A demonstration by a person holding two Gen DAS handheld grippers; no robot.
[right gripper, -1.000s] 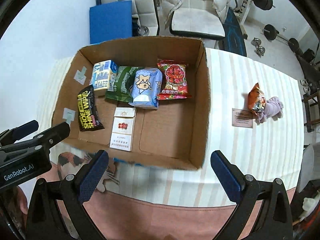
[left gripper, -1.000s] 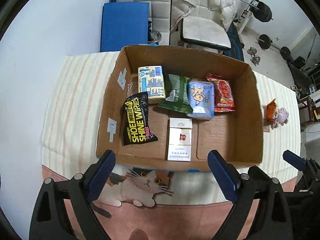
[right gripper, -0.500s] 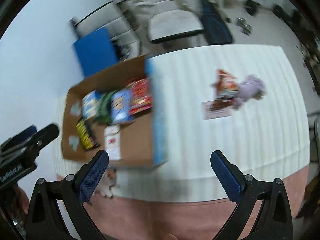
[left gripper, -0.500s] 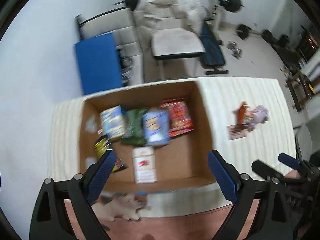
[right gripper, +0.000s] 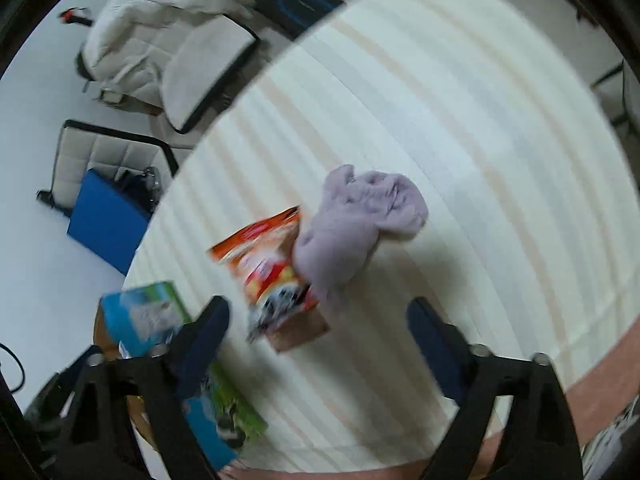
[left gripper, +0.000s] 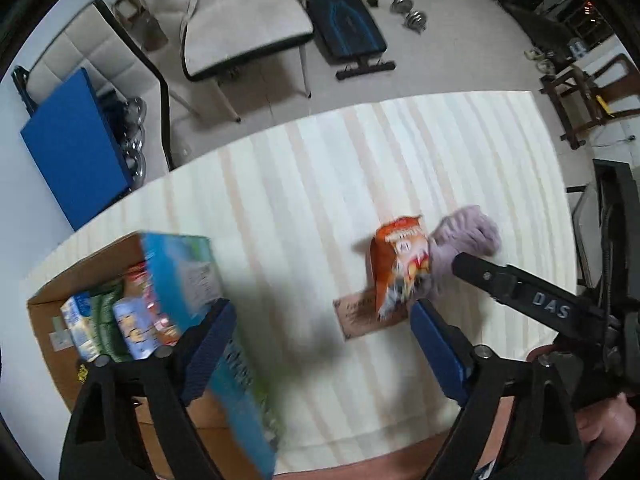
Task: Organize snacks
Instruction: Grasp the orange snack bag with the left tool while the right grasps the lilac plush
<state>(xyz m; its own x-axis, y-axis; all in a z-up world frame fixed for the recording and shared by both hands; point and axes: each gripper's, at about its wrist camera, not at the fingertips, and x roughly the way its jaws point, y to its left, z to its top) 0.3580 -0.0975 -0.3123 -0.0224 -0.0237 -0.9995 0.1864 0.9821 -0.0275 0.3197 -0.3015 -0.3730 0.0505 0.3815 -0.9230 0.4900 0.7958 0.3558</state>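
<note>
Blue pads fill the foreground of both wrist views, and both sets of tongs are wide apart and closing. Left gripper (left gripper: 320, 344) first: nothing between its jaws but striped tablecloth (left gripper: 320, 184), while the blurred blue wall of the cardboard box (left gripper: 188, 280) sits right behind its left finger at 8 o'clock. Inside that box, at 9 o'clock, snack packets (left gripper: 132, 328) stand in a row, too smeared to read. Just past the left gripper's right finger, at about 1 o'clock, lies the orange snack bag (left gripper: 396, 264), resting across a small brown card (left gripper: 360, 320) and touching a lilac plush toy (left gripper: 464, 240) on its far side. A black finger of the other gripper crosses in from 3 o'clock, its tip against the toy, with a hand (left gripper: 608, 432) low at 4 o'clock. Over to the right gripper (right gripper: 318, 332): jaws spread, pads gripping nothing, the orange bag and the card lying on the cloth just ahead of the gap at 12 o'clock, the lilac toy pressed to the bag at 1 o'clock. Everything is heavily blurred here. Beyond the table's far edge: a blue panel (left gripper: 76, 152), pale padded chairs (left gripper: 240, 28), a dark bench (left gripper: 344, 20) and dumbbells (left gripper: 408, 12) on the floor.
</note>
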